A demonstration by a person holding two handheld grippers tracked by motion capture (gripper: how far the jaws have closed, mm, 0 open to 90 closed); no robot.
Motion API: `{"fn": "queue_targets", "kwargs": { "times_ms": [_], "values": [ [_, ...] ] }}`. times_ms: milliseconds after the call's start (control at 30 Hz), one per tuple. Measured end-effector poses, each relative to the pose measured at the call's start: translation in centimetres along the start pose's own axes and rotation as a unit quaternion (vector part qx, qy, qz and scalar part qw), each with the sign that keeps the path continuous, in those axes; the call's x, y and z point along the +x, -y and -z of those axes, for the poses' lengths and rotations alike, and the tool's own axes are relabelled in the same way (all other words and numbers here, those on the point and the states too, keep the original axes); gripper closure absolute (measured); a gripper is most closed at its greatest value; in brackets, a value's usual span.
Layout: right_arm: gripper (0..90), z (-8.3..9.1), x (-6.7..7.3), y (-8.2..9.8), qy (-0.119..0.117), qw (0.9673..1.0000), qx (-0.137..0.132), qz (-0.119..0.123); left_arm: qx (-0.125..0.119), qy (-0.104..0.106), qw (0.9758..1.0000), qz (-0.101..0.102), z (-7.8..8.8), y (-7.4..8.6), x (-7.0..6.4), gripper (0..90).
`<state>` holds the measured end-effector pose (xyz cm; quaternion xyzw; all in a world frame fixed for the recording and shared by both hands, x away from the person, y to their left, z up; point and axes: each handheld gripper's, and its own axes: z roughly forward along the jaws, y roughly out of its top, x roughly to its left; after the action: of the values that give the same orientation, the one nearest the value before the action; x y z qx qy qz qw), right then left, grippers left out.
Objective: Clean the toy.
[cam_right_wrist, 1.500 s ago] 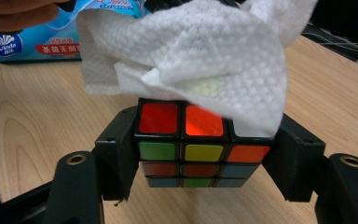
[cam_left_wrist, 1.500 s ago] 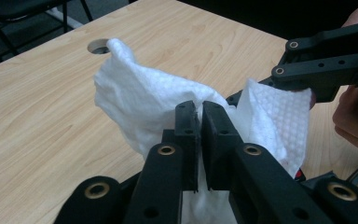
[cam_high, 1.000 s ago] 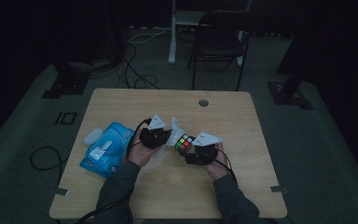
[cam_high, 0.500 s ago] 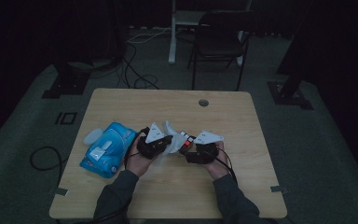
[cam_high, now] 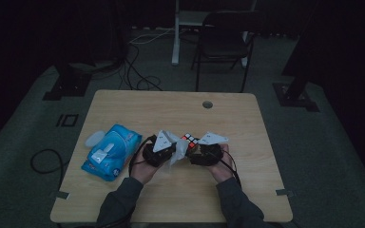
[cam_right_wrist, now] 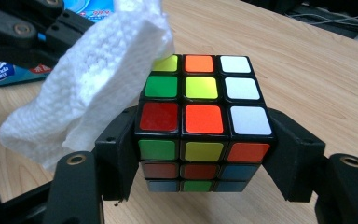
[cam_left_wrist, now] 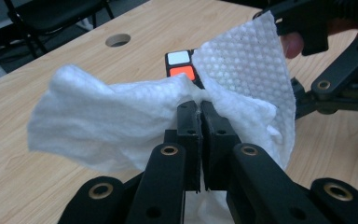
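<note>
A scrambled puzzle cube (cam_right_wrist: 200,119) with coloured stickers sits between the jaws of my right gripper (cam_right_wrist: 205,154), which is shut on its two sides. From above, the cube (cam_high: 189,140) shows between the two hands over the middle of the table. My left gripper (cam_left_wrist: 199,116) is shut on a white embossed wipe (cam_left_wrist: 121,116), pinched at the jaw tips. The wipe (cam_right_wrist: 88,79) drapes against the cube's left side and over its top corner. In the high view the left gripper (cam_high: 173,151) and the right gripper (cam_high: 192,152) face each other, close together.
A blue pack of wipes (cam_high: 110,151) lies on the wooden table (cam_high: 171,109) left of the hands, with a pale lid (cam_high: 94,139) beside it. A cable hole (cam_high: 207,104) is at the back. A chair (cam_high: 225,42) and cables stand on the floor beyond.
My left gripper has carried the wipe to the right, up against the cube. The right gripper and cube have stayed in place.
</note>
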<state>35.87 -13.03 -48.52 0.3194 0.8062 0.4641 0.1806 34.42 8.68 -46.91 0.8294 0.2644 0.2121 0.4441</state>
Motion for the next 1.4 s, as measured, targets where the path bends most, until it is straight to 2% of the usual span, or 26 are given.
{"fn": "queue_targets", "kwargs": {
  "times_ms": [100, 200, 333, 467, 533, 633, 800, 900, 1067, 1133, 1233, 1300, 1400],
  "values": [
    [34.4, 0.0, -0.1, 0.0, 0.002, 1.0, 0.001, -0.004, 0.004, 0.0, 1.0, -0.001, -0.3, 0.2, -0.1, 87.9],
    [34.4, 0.1, -0.2, 0.0, 0.001, 0.9998, -0.004, -0.018, 0.024, -0.007, 0.9996, -0.015, -0.8, 0.5, -0.4, 87.8],
    [34.4, 0.3, -0.5, -0.1, -0.001, 0.9996, -0.011, -0.027, 0.033, 0.005, 0.9994, -0.013, -1.5, 1.0, -0.7, 87.8],
    [34.4, 0.4, -0.7, -0.1, -0.004, 0.999, -0.015, -0.042, 0.039, 0.015, 0.9989, -0.02, -1.9, 1.0, -1.1, 87.8],
    [34.4, 0.4, -0.8, -0.1, -0.004, 0.9989, -0.015, -0.044, 0.037, 0.022, 0.9988, -0.022, -1.9, 0.9, -1.3, 87.7],
    [34.4, 0.3, -0.7, 0.0, -0.003, 0.999, -0.014, -0.042, 0.032, 0.02, 0.9989, -0.028, -1.6, 0.6, -1.5, 87.7],
    [34.4, 0.2, -0.5, 0.0, -0.003, 0.9994, -0.008, -0.034, 0.013, 0.004, 0.9997, -0.018, -0.6, 0.0, -0.5, 87.7],
    [34.4, 0.0, -0.3, 0.0, -0.006, 0.9995, -0.006, -0.029, 0.001, 0.006, 0.9998, -0.018, -0.1, -0.4, -0.2, 87.7],
    [34.4, 0.1, -0.3, -0.1, -0.003, 0.9995, -0.009, -0.029, 0.007, 0.014, 0.9995, -0.027, -0.5, -0.2, -0.7, 87.9],
    [34.4, 0.2, -0.4, -0.1, 0.002, 0.9994, -0.01, -0.032, 0.01, 0.018, 0.9996, -0.021, -0.8, 0.0, -0.8, 88.0],
    [34.4, 0.3, -0.6, -0.1, -0.002, 0.9987, -0.018, -0.048, 0.021, 0.024, 0.9992, -0.025, -1.4, 0.2, -1.1, 88.0],
    [34.4, 0.4, -0.7, -0.2, 0.002, 0.9985, -0.02, -0.05, 0.024, 0.024, 0.999, -0.028, -1.8, 0.3, -1.4, 88.0],
    [34.4, 0.5, -0.9, -0.1, 0.007, 0.9981, -0.02, -0.058, 0.023, 0.029, 0.9991, -0.02, -2.1, 0.4, -1.5, 88.0]
  ]
}}
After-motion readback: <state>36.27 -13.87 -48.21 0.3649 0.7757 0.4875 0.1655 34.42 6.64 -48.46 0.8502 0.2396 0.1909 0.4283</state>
